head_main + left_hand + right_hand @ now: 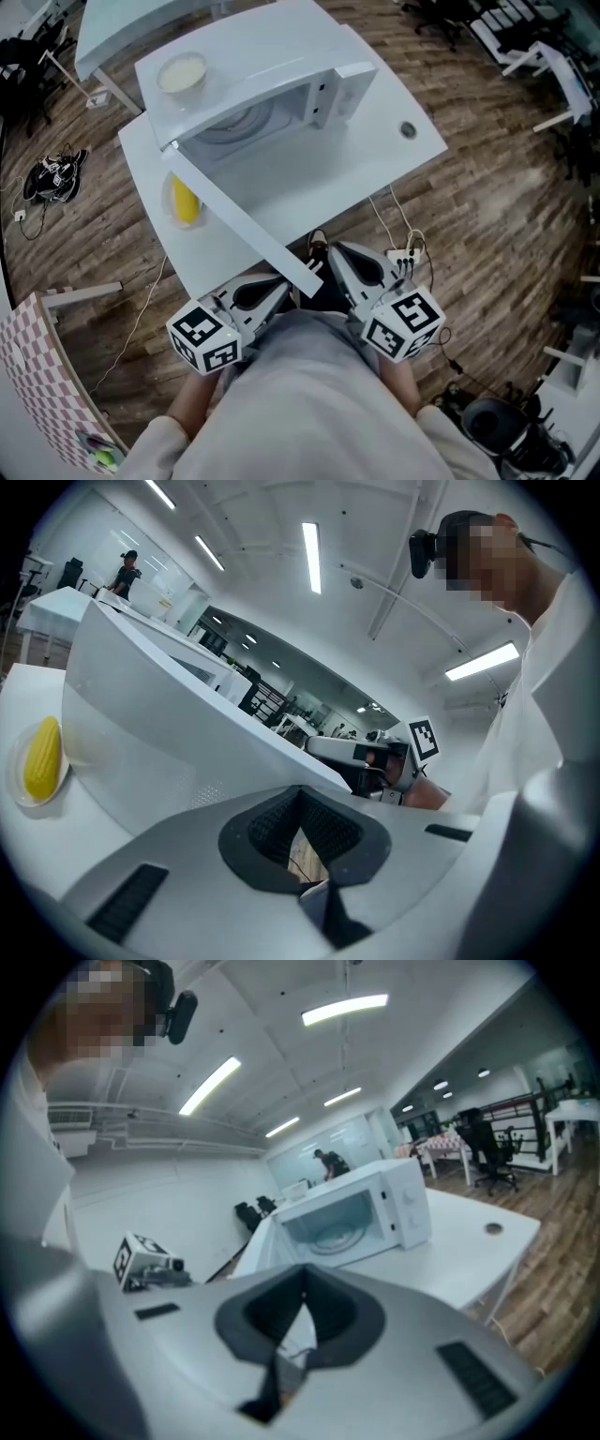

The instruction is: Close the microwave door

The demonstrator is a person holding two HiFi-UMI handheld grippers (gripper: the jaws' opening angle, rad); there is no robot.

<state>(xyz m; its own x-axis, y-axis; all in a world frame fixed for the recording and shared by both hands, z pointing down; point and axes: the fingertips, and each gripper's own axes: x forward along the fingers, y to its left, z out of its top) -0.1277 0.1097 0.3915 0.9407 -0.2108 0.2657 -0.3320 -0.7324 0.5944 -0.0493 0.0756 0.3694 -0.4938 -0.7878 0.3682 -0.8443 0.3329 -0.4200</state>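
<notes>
A white microwave (pixel 272 89) stands on a white table (pixel 375 141) with its door (pixel 239 216) swung wide open toward me. The cavity and turntable show in the right gripper view, microwave (pixel 361 1213). Both grippers hang low in front of my body, short of the table's near edge. The left gripper (pixel 279 287) sits just under the door's free end and is shut on nothing. The right gripper (pixel 337 253), a little to the right of that end, is also shut and empty. In the left gripper view the door (pixel 187 733) fills the frame above the left gripper (pixel 301 803).
An ear of corn (pixel 185 200) lies on a small plate left of the door, corn (pixel 42 757). A shallow bowl (pixel 183 72) rests on the microwave's top. A cable hole (pixel 407 129) is at the table's right. Cables and a power strip (pixel 401 257) lie on the floor.
</notes>
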